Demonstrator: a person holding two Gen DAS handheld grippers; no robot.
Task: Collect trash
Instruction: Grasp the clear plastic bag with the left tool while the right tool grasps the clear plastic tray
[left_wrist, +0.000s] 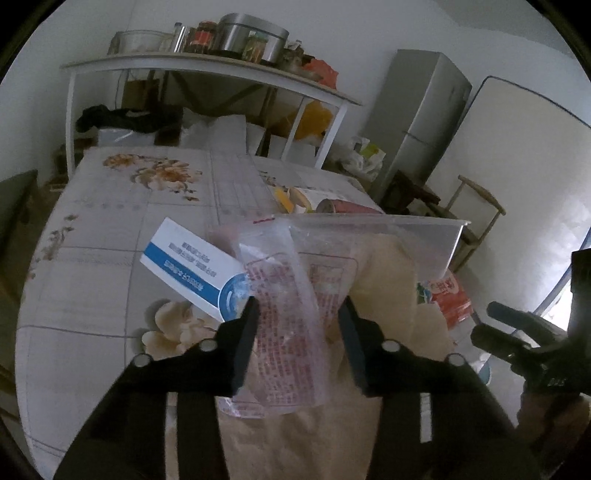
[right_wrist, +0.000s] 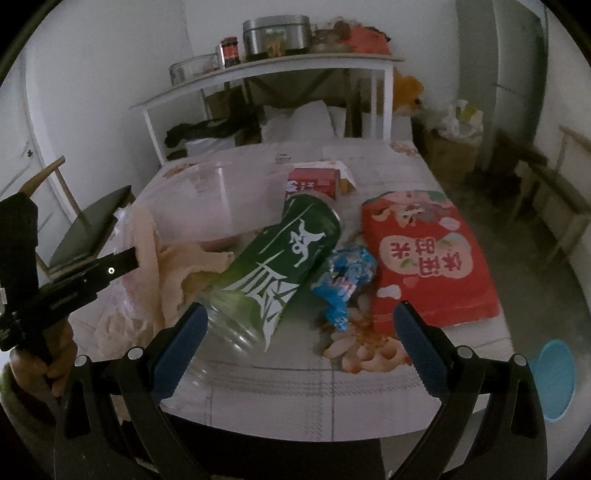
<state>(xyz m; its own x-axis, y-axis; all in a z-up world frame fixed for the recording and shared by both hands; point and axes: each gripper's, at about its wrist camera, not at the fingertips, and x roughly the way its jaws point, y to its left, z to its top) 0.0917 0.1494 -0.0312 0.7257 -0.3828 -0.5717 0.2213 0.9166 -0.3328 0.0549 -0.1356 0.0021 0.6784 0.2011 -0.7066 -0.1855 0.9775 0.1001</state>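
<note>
left gripper (left_wrist: 297, 314): fingers spread around clear printed wrapper (left_wrist: 284, 314), near bench (left_wrist: 92, 266) edge | right gripper (right_wrist: 299, 325): fingers spread, green bottle (right_wrist: 280, 266) lies between | advice: close squarely on bottle's body, mid-length, avoiding blue wrapper (right_wrist: 345, 280)

L gripper (left_wrist: 297, 314) sits low-centre in its own view, fingers pointing far; jaws part-closed, dark-blue pads (left_wrist: 245, 343) a moderate gap apart w/ a thin see-through wrapper between them; can't tell if pads actually grip it; R gripper (right_wrist: 299, 321) low-centre in its view, jaws spread wide, blue pads (right_wrist: 181, 350) well apart, nothing clamped; L gripper also shows at left edge of R view, held by a bare hand (right_wrist: 59, 360) wrapped round its handle; R gripper's black body shows at right edge of L view.
</note>
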